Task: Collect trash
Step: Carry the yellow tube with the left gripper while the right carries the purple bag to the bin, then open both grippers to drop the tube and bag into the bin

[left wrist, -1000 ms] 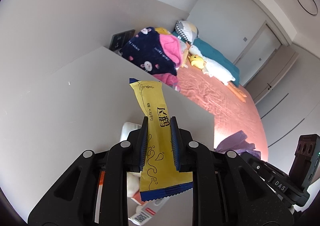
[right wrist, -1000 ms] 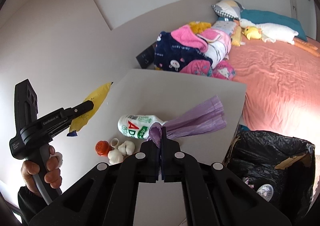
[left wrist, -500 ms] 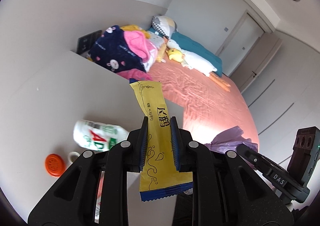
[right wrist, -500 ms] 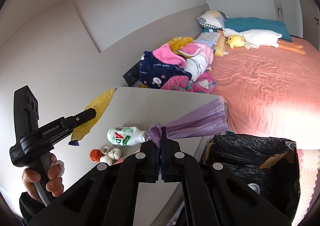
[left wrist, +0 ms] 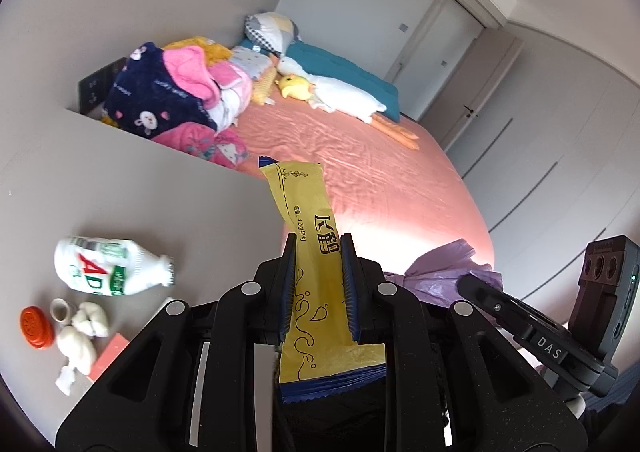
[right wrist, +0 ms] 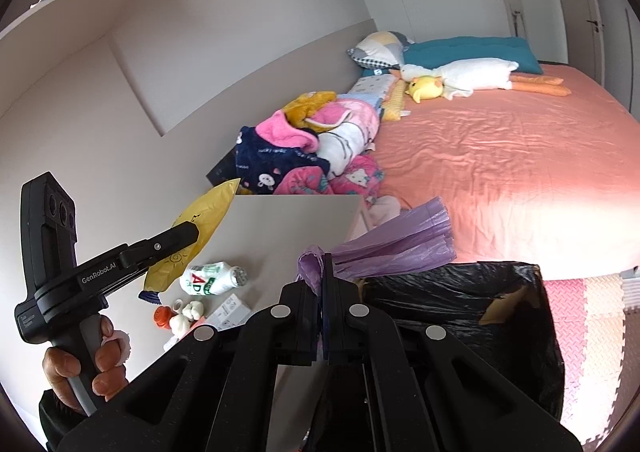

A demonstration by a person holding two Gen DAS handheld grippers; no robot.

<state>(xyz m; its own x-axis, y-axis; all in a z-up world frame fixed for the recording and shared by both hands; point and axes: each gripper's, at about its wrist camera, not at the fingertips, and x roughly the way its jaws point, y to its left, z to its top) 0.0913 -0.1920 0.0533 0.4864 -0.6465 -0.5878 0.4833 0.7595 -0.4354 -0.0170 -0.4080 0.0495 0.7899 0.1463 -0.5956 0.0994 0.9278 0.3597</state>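
Note:
My left gripper (left wrist: 318,252) is shut on a yellow snack wrapper (left wrist: 310,236) that sticks up past its fingers; in the right wrist view the same left gripper (right wrist: 192,232) and yellow wrapper (right wrist: 204,220) hang over the table's left side. My right gripper (right wrist: 322,272) is shut on a bunched purple plastic bag (right wrist: 396,240), which also shows at the right of the left wrist view as a purple bag (left wrist: 440,268). A black-lined trash bin (right wrist: 512,304) stands open below and right of the purple bag.
On the grey table (left wrist: 140,180) lie a white drink bottle (left wrist: 108,266), an orange cap (left wrist: 36,328), white crumpled bits (left wrist: 86,326) and a pink-white box (left wrist: 110,354). Beyond is a bed (right wrist: 520,172) with piled clothes (right wrist: 304,148) and plush toys (right wrist: 460,78).
Both grippers have swung rightward off the table toward the bed side, still holding wrapper and bag. The bottle and cap came into the left wrist view, and the bin shows more fully.

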